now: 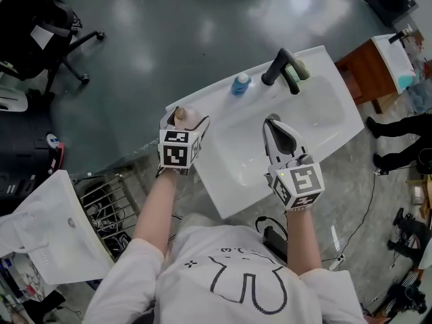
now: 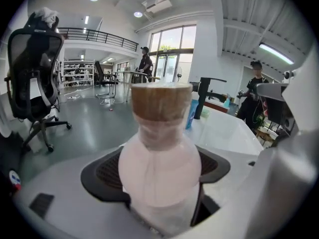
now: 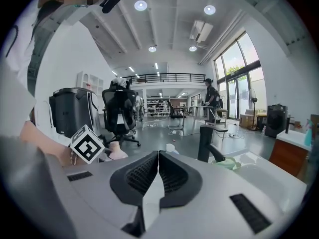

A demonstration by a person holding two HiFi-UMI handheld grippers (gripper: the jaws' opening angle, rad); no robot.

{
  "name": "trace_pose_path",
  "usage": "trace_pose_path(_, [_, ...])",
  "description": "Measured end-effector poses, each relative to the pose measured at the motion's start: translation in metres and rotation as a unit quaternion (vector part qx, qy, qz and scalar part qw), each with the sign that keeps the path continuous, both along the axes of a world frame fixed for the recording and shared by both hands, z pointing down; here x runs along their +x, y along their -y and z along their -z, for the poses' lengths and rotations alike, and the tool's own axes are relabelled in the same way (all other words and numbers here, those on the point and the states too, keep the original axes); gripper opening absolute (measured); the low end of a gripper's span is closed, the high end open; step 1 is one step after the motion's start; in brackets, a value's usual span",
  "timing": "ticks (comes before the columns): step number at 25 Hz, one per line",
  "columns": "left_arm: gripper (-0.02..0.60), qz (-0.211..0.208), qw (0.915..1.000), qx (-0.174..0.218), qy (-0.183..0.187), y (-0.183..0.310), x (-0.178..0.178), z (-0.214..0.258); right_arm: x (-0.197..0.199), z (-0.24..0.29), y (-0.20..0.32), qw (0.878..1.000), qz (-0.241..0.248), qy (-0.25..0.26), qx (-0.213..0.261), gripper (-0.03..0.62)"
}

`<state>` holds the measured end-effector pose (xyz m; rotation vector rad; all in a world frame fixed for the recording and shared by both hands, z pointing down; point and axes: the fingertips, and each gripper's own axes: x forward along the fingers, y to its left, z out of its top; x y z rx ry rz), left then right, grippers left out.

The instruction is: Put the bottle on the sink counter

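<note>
A pale pink bottle [image 2: 160, 166] with a brown cap [image 1: 181, 113] stands upright between the jaws of my left gripper [image 1: 183, 123], which is shut on it at the left end of the white sink counter [image 1: 209, 94]. I cannot tell whether the bottle's base touches the counter. In the right gripper view the bottle [image 3: 113, 153] shows at the left beside the left gripper's marker cube [image 3: 87, 145]. My right gripper [image 1: 275, 125] hangs over the basin [image 1: 317, 113], shut, with nothing between its pads [image 3: 174, 176].
A black tap [image 1: 277, 66] stands at the back of the counter, with a blue-capped bottle [image 1: 241, 83] to its left and a green soap dish [image 1: 298, 70] to its right. Office chairs [image 1: 40, 29] stand on the grey floor. A wooden cabinet [image 1: 370, 71] is at right.
</note>
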<state>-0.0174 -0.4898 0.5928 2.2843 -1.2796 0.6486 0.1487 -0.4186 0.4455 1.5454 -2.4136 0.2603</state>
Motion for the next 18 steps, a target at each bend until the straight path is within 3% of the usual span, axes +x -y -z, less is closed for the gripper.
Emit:
trace_pose_path(9, [0.405, 0.009, 0.9981, -0.058, 0.018, 0.007, -0.002, -0.019, -0.001, -0.006, 0.002, 1.0, -0.002, 0.005, -0.005, 0.031])
trace_pose_path(18, [0.405, -0.007, 0.9962, -0.075, 0.044, 0.008, 0.001, -0.023, -0.008, -0.008, -0.003, 1.0, 0.003, 0.01, -0.007, 0.031])
